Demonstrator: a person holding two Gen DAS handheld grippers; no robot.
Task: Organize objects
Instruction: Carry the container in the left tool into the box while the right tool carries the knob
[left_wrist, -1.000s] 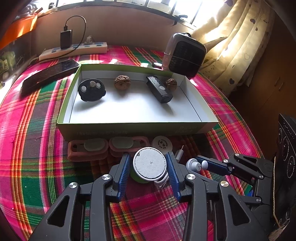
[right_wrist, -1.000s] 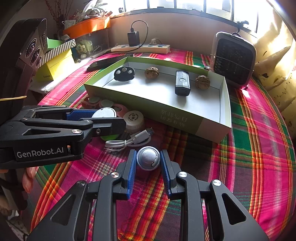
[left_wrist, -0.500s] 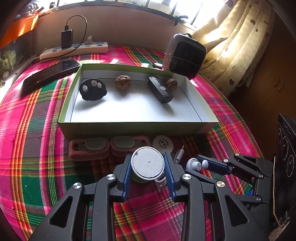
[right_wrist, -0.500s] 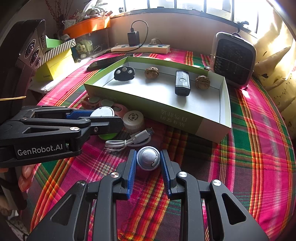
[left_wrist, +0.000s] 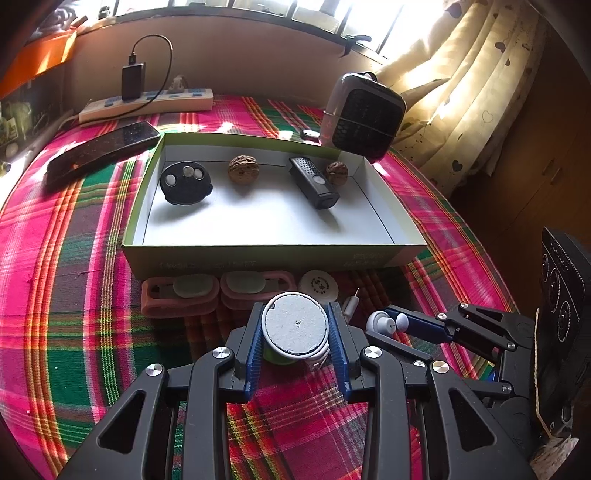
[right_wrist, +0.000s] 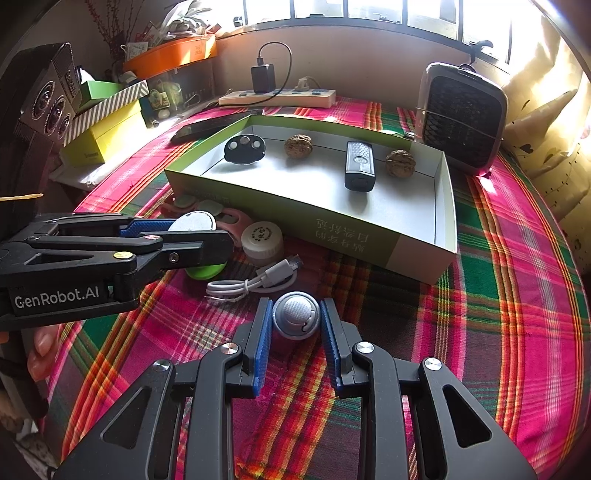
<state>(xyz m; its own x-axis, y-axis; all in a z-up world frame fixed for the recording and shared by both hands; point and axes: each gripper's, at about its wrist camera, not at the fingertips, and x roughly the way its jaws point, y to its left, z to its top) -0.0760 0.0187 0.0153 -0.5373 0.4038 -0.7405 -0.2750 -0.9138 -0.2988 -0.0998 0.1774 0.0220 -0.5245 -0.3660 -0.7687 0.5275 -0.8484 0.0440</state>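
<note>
My left gripper (left_wrist: 295, 325) is shut on a round green container with a grey-white top (left_wrist: 294, 328); it also shows in the right wrist view (right_wrist: 201, 243), held just above the cloth. My right gripper (right_wrist: 295, 317) is shut on a small silver round speaker (right_wrist: 295, 319), seen from the left wrist view (left_wrist: 382, 325). A shallow green-edged white box (left_wrist: 273, 254) lies ahead, holding a black round fob (left_wrist: 185, 182), two walnuts (left_wrist: 242, 168) and a black remote (left_wrist: 313, 182).
In front of the box lie two pink cases (left_wrist: 218, 291), a white round cap (left_wrist: 318, 286) and a coiled white USB cable (right_wrist: 255, 280). A small heater (left_wrist: 364, 114), a power strip (left_wrist: 147, 105) and a long black remote (left_wrist: 99, 151) stand behind.
My left gripper has closed onto the round green container and raised it slightly. The right gripper with the silver speaker has not moved.
</note>
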